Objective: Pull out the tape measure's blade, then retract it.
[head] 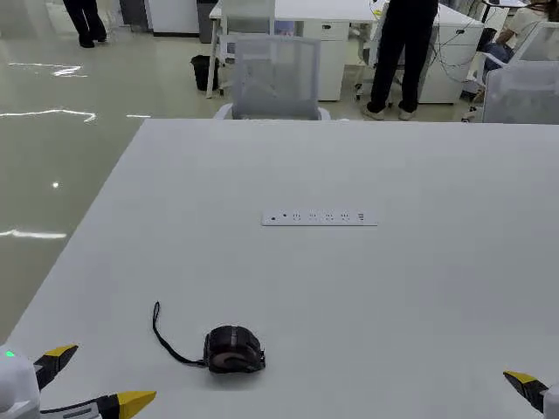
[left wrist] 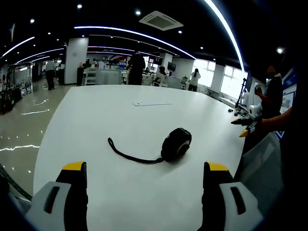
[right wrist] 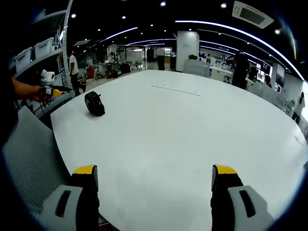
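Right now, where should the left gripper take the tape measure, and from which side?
Probably the black case of the tape measure, jaws across its rounded body, coming from the near table edge, where the open left gripper faces it. Skip the wrist strap: it lies limp on the table.

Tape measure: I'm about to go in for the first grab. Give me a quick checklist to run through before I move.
1. Left gripper open and empty: ok, jaws stand wide apart.
2. Right gripper open and empty: ok.
3. Tape measure free on the table, nothing touching it: ok.
4. Blade fully retracted: ok, none drawn out.
5. Blade hook located: cannot tell, the case is too small and dark.
6. Strap clear of the approach: probably not ok, it lies between the left gripper and the case.
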The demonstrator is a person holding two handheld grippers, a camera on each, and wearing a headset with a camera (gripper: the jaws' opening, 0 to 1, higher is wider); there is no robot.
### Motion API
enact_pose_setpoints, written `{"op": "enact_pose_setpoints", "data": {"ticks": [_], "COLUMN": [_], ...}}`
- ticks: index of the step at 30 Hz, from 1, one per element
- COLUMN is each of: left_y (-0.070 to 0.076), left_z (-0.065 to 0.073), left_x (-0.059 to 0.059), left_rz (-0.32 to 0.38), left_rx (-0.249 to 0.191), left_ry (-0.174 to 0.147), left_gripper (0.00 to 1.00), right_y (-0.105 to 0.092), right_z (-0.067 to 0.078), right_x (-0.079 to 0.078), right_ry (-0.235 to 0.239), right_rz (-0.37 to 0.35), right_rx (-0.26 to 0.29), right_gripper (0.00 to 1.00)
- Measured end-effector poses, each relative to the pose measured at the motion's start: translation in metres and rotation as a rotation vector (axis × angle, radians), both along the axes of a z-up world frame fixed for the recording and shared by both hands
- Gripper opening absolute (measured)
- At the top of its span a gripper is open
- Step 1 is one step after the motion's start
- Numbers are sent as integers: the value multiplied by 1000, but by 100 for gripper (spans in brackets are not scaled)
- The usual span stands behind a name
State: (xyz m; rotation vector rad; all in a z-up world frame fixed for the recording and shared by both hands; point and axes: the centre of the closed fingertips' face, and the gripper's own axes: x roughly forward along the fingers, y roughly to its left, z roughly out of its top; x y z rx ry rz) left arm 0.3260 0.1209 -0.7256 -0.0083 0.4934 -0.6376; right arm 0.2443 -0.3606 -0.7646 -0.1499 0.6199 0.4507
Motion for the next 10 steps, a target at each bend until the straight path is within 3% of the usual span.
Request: {"op": "enact_pose_setpoints", "data": {"ticks": [10], "left_y": [1], "left_z": [2], "left_x": [-1], "left_rz": [-7], "left_rx": [10], "left_ry": [-2], "left_gripper": [99], "right_y": [-3], "right_z": [0], "right_x": [-2], "right_ry": [-1], "right_rz": [-2], "right_rx": [-4], "right_gripper": [100]}}
